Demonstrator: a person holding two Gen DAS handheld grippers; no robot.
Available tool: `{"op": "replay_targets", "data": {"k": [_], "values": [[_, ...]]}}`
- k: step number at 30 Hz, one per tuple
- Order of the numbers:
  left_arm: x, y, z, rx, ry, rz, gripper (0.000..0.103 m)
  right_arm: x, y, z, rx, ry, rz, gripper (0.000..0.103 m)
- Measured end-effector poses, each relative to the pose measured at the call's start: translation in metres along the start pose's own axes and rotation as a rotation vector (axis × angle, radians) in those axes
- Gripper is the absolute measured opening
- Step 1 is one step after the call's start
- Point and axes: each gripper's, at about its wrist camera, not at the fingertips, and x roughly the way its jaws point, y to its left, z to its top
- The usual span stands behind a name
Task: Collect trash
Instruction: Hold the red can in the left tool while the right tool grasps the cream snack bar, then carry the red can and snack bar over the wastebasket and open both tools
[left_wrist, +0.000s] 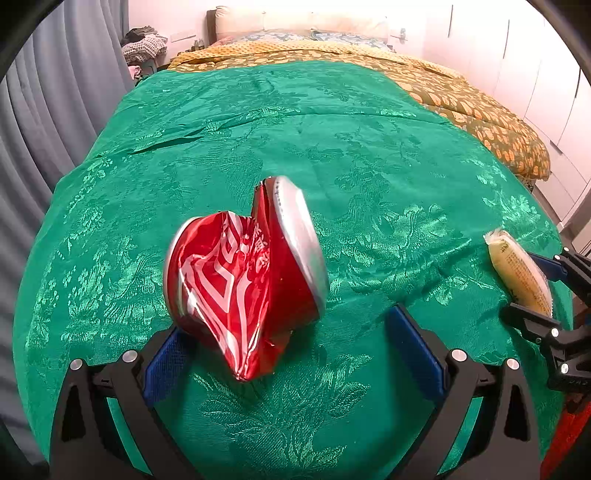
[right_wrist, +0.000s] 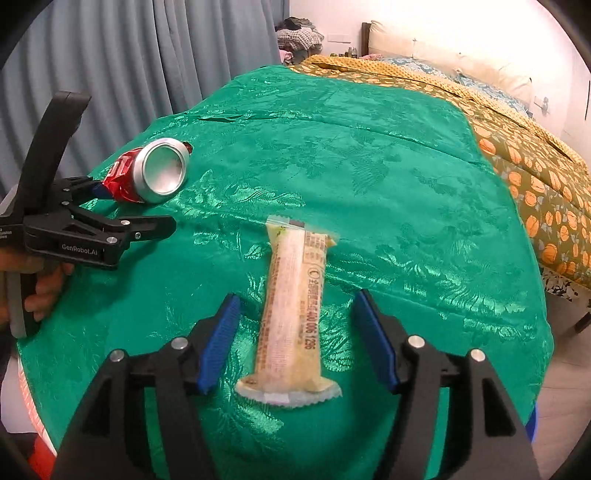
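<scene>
A crushed red soda can (left_wrist: 240, 284) lies on the green cloth (left_wrist: 332, 147), and my left gripper (left_wrist: 284, 321) stands open around it. The left pad is right beside the can's dented side and the right pad stands well clear of it. The right wrist view shows the can (right_wrist: 155, 170) from its silver end, with the left gripper (right_wrist: 133, 206) straddling it. A long yellowish snack wrapper (right_wrist: 291, 314) lies flat between the blue pads of my open right gripper (right_wrist: 295, 297), neither pad touching it. In the left wrist view the wrapper (left_wrist: 517, 269) lies far right, between the right gripper's fingers (left_wrist: 528, 321).
The green cloth (right_wrist: 369, 166) covers a rounded table. A bed with an orange-patterned quilt (right_wrist: 535, 177) lies behind and to the right. Grey curtains (right_wrist: 129, 55) hang on the left. A person's hand (right_wrist: 40, 291) holds the left gripper's handle. Something red-orange (right_wrist: 33, 406) sits below the table's near edge.
</scene>
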Motion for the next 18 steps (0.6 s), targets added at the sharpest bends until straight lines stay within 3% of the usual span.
{"op": "replay_targets", "data": {"k": [3,8,12,15,18], "values": [[-0.003,0.005,-0.001,-0.014,-0.010,-0.027,0.098,-0.001,-0.003,0.000,0.012,0.004,0.020,0.064],[-0.032,0.047,-0.021,-0.112,-0.071,-0.165,0.098,-0.018,-0.021,0.003,0.115,0.092,0.148,0.063],[-0.040,0.053,-0.017,-0.188,-0.096,-0.210,0.098,-0.024,-0.021,0.011,0.084,0.151,0.148,0.056],[-0.029,0.036,0.001,-0.203,-0.077,-0.177,0.098,-0.019,-0.016,0.018,0.055,0.188,0.139,0.055],[-0.015,0.022,0.015,-0.179,-0.062,-0.065,0.098,-0.012,-0.008,0.026,0.012,0.217,0.121,0.054]]}}
